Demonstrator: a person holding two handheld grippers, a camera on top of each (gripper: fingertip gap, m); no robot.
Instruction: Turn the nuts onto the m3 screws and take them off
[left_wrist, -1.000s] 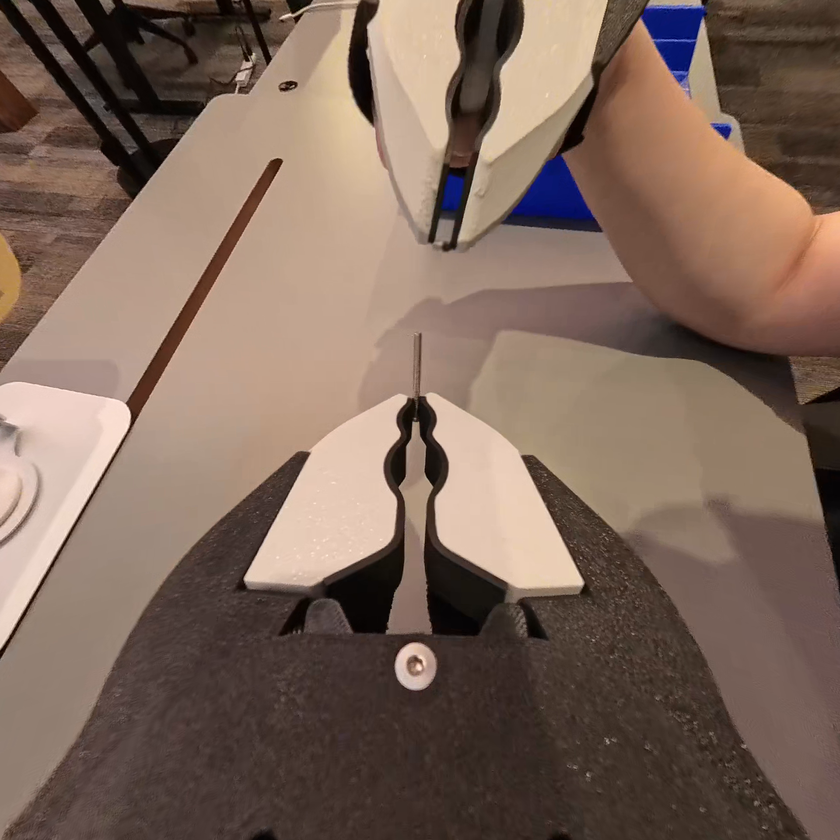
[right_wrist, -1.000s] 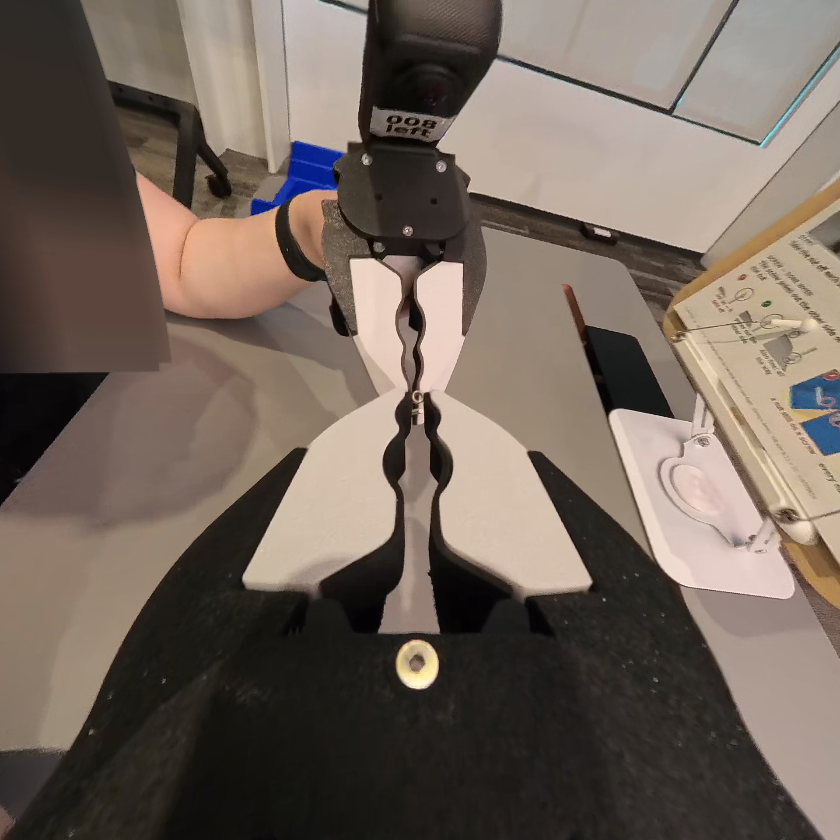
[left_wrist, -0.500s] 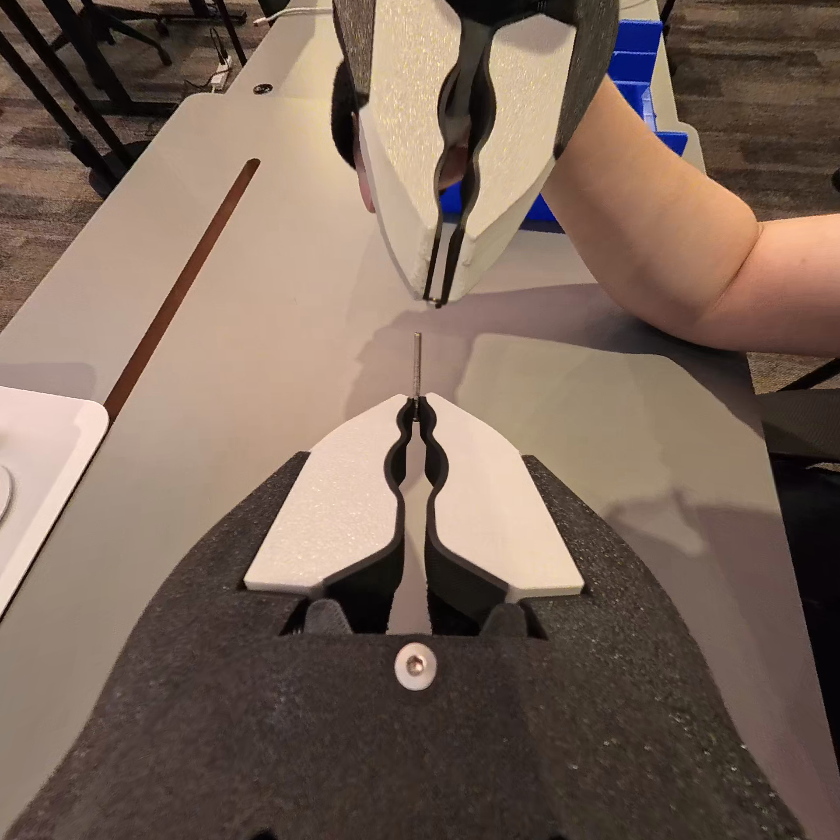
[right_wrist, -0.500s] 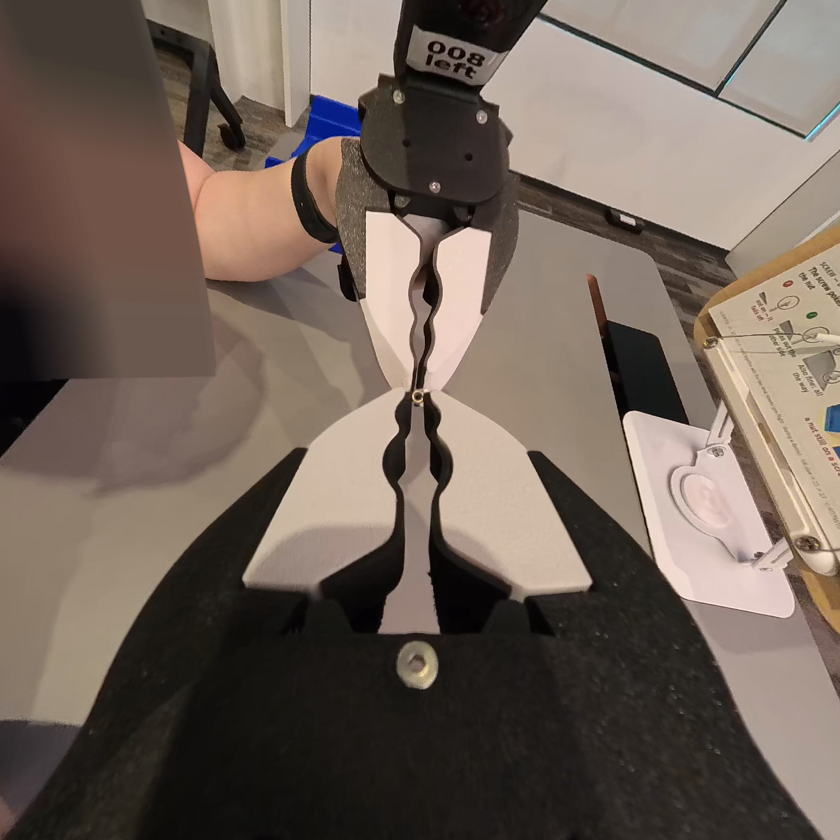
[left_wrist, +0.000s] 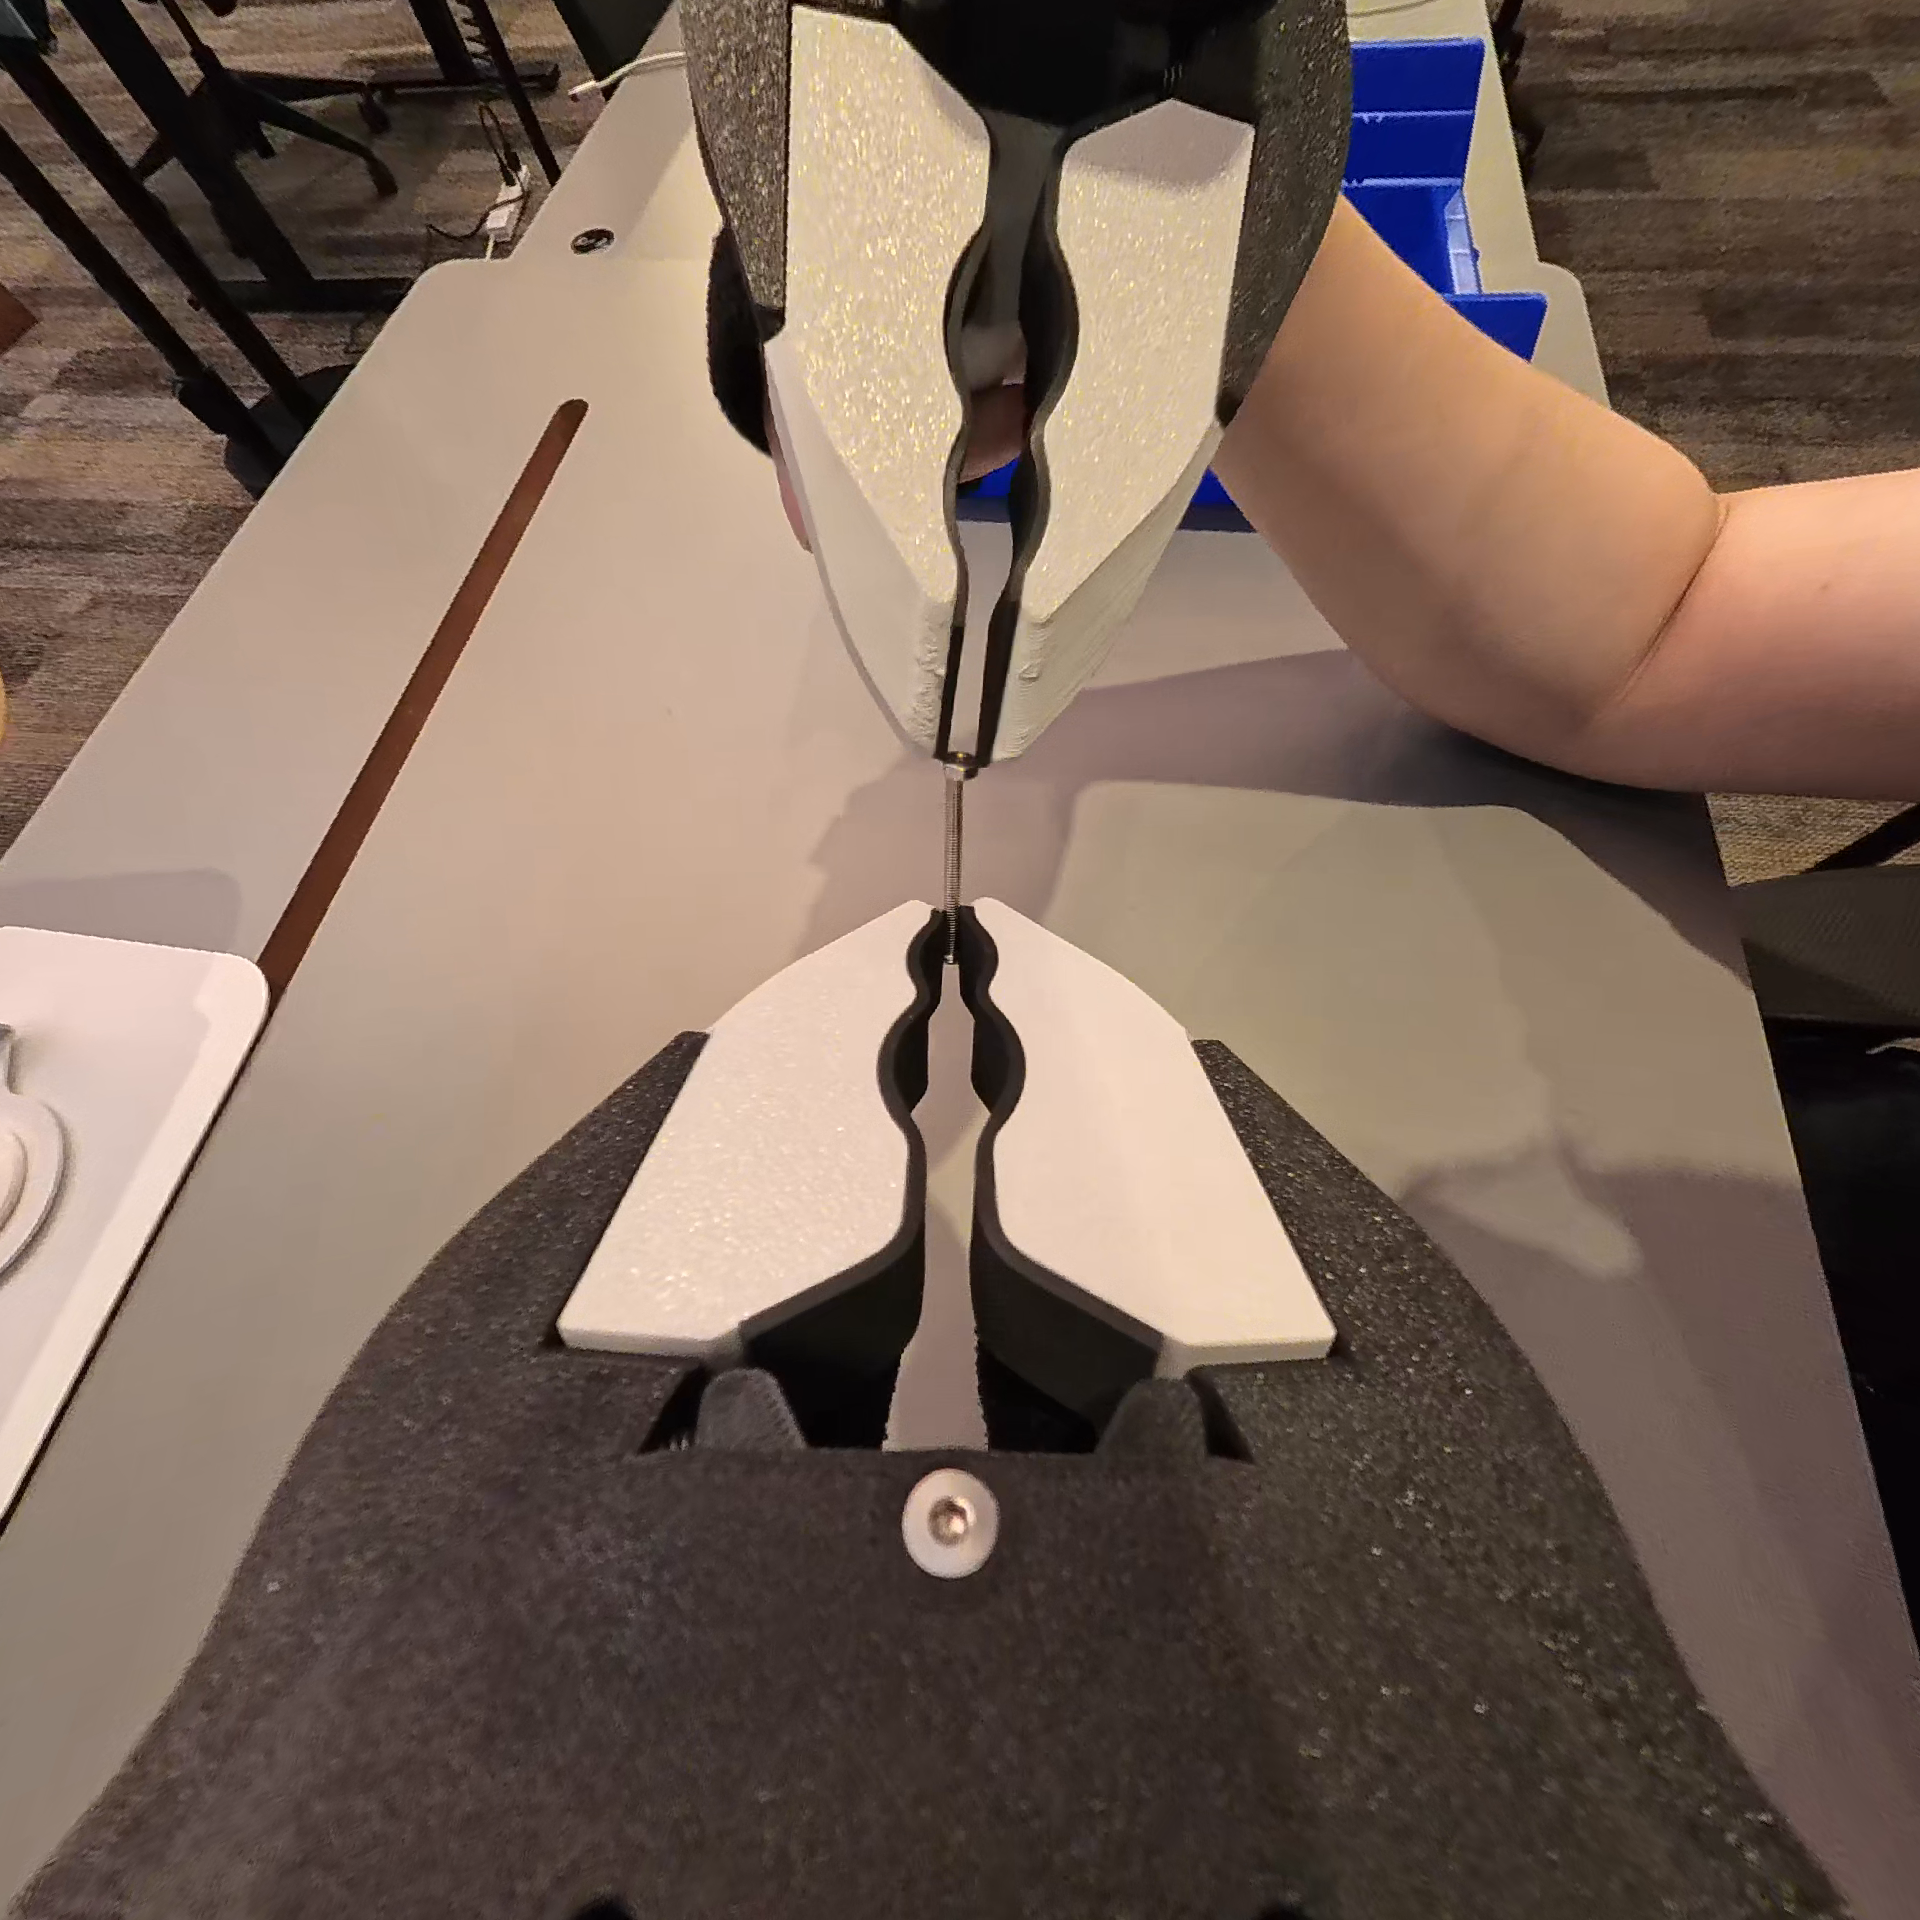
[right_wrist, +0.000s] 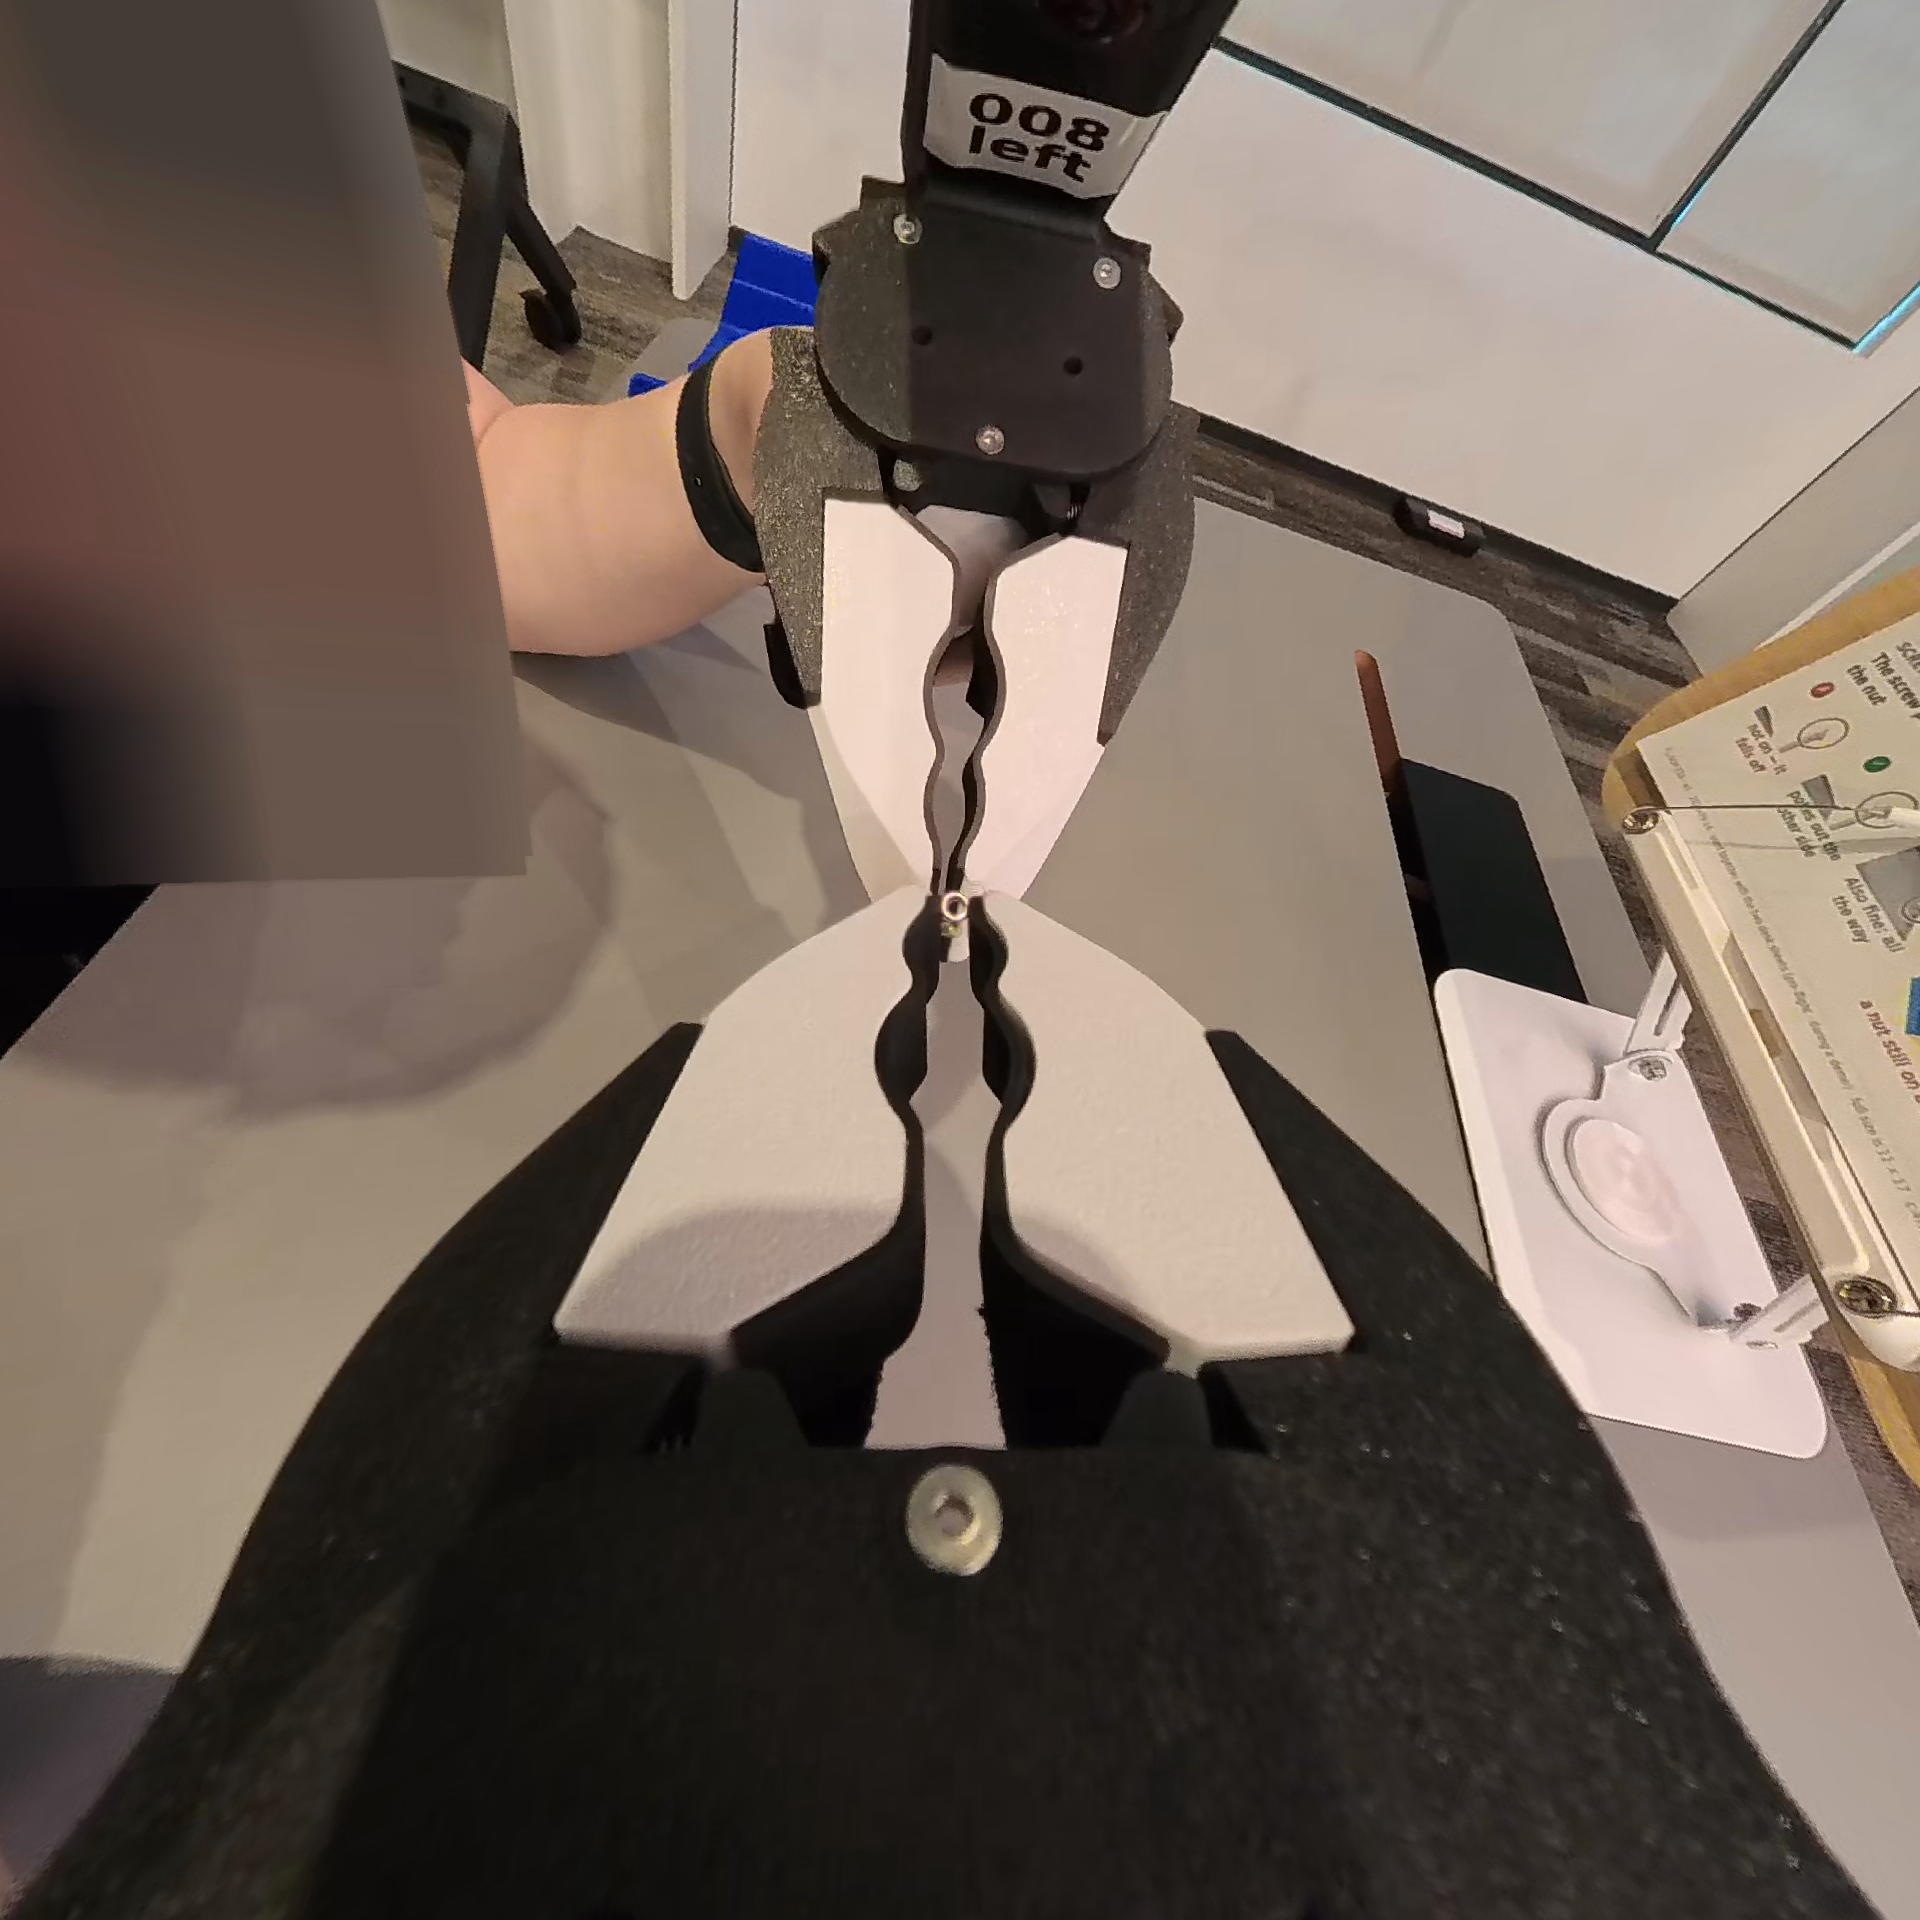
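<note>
**Meeting tip to tip over the table**

Pinching the lower end of a thin screw (left_wrist: 952, 862), the left hand-held gripper (left_wrist: 952, 914) has its white fingers closed tight on it, shaft pointing straight ahead. The right hand-held gripper (left_wrist: 968, 750) faces it, nearly closed on a small nut (right_wrist: 954, 910) that touches the screw's far tip. Both hang above the grey table (left_wrist: 623, 727). A white tray (right_wrist: 1621, 1226) lies to one side, a blue bin (left_wrist: 1444, 229) sits behind a bare forearm (left_wrist: 1538, 582).
</note>
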